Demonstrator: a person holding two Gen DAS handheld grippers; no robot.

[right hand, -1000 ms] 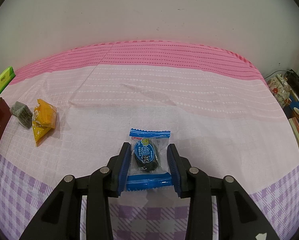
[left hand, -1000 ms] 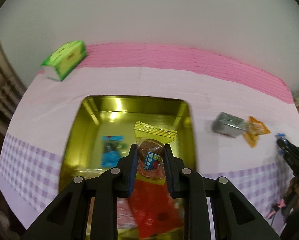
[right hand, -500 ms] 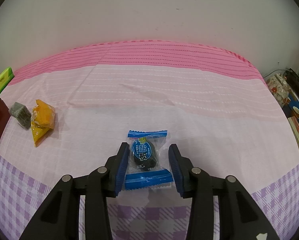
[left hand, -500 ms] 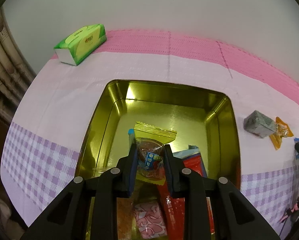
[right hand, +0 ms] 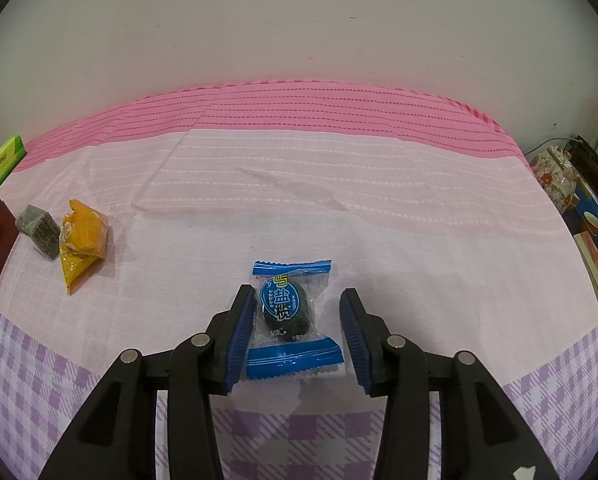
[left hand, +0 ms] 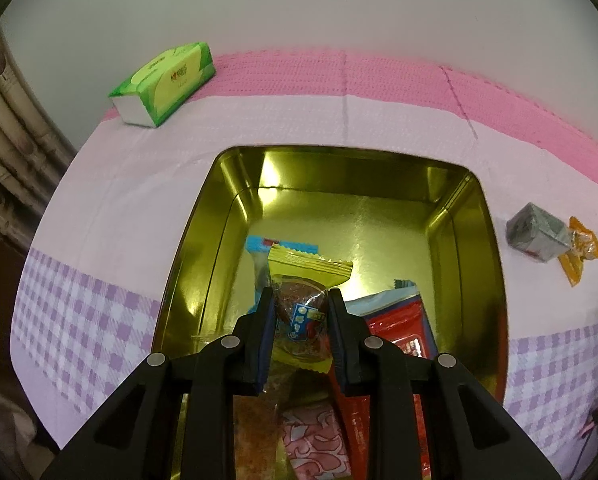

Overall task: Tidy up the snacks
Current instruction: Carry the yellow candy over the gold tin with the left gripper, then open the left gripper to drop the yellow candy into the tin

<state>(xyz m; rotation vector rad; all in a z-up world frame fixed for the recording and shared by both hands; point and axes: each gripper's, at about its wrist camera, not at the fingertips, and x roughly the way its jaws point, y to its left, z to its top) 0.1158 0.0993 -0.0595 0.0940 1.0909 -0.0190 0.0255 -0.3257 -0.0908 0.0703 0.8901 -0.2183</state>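
Note:
My left gripper is shut on a yellow-wrapped snack and holds it over the gold tin. Inside the tin lie a red packet, a blue-edged wrapper and a pink patterned packet. In the right wrist view a blue-wrapped dark candy lies on the cloth between the fingers of my right gripper. Its jaws are opening, with a clear gap on the right side and the left pad close to the wrapper.
A grey cube snack and an orange packet lie together on the cloth, between the tin and the blue candy. A green tissue pack sits at the far left by the wall. Cups and boxes crowd the table's right end.
My left gripper has come lower over the tin with the yellow snack still in it. My right gripper's fingers have spread apart around the blue candy, which stays on the cloth.

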